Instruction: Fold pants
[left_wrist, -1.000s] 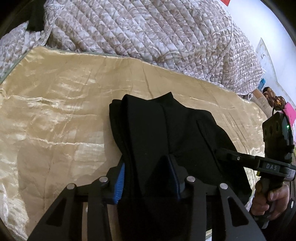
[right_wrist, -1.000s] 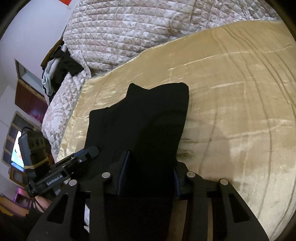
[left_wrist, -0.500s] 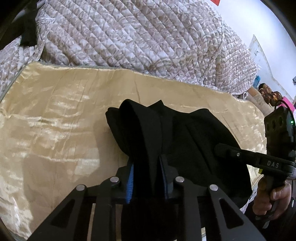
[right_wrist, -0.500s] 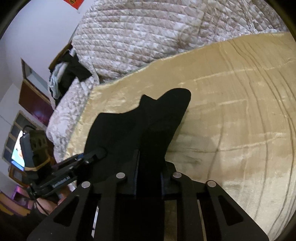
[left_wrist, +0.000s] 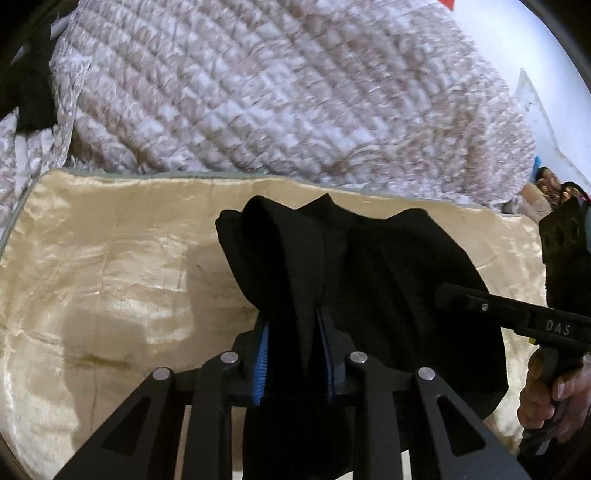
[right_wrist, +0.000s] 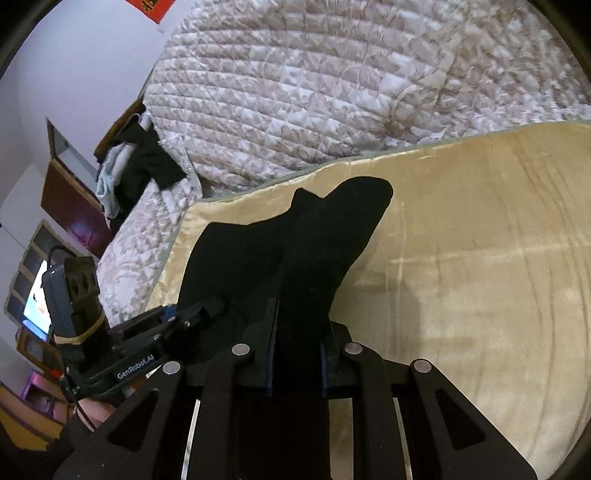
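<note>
**Both grippers clamped on black pants above a satin cover**

Nearest the lens in the left wrist view, the left gripper (left_wrist: 293, 354) fills the lower centre of the frame: black angular linkage with round silver pivots, its blue-ribbed pads narrowed onto a thick fold of the pants (left_wrist: 354, 280). Its jaws have just been closing and now pinch the cloth between them. In the right wrist view the right gripper (right_wrist: 297, 354) sits likewise at lower centre, jaws drawn close and pressed on a second fold of the pants (right_wrist: 314, 251); they too have just been closing, with fabric between them.

The pants are matte black, soft and heavy, bunched into rounded lobes. Their long axis runs from the jaws up the frame toward the middle, the free end rising in two blunt peaks. In the left view the mass spreads to the right, where the right gripper (left_wrist: 491, 306) reaches in from the right edge, held by a hand (left_wrist: 550, 391).

Beneath lies a glossy, creased, pale-gold satin cover (left_wrist: 110, 280), with a thin grey-green edge.

Farthest, across the upper frame, a quilted bedspread (left_wrist: 280, 88) in beige and white shows a stitched diamond texture.
</note>
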